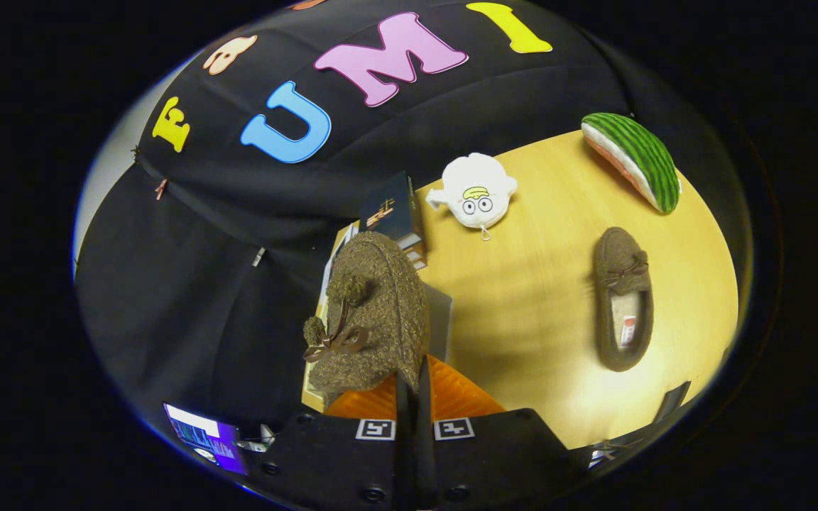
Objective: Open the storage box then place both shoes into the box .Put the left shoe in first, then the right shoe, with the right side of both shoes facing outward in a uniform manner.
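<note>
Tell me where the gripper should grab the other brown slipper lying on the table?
The gripper is shut on the first slipper now. The slipper on the table lies flat on the wooden table, its opening up. Probably best: come from above and pinch one side wall of the opening near the heel, one finger inside, one outside. The toe with the bow looks too wide and rounded.

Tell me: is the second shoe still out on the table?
Out. The second shoe lies flat on the table, apart from the gripper, whose fingers are shut on the held shoe.
</note>
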A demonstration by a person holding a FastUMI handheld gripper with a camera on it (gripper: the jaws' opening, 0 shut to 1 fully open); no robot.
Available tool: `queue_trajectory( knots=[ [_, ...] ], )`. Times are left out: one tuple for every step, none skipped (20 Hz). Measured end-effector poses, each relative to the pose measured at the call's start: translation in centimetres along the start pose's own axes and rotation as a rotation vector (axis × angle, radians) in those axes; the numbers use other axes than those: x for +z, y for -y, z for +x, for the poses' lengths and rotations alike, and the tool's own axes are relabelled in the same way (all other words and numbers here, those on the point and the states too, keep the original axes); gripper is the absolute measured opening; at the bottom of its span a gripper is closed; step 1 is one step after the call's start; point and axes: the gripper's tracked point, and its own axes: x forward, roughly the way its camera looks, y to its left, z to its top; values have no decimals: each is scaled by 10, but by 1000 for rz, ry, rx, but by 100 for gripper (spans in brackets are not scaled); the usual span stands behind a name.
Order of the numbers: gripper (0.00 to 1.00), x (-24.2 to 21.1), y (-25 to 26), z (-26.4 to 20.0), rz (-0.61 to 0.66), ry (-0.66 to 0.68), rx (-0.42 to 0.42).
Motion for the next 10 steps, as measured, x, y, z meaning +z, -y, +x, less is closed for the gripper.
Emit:
queue_trajectory(
  knots=[
    [5,-3,-13,-1,-3,-6,21],
    [5,-6,-26,-1,-15,-11,44],
    [5,-10,-38,5,-31,-18,61],
    [5,-13,-48,10,-47,-23,71],
    [5,-16,-56,15,-56,-26,74],
    [5,-17,-64,22,-56,-25,76],
    [5,-17,-72,30,-44,-14,79],
    [5,-17,-79,38,-24,-2,80],
    [5,-18,-83,45,-3,4,74],
    [5,-19,-87,53,13,13,66]
  ],
)
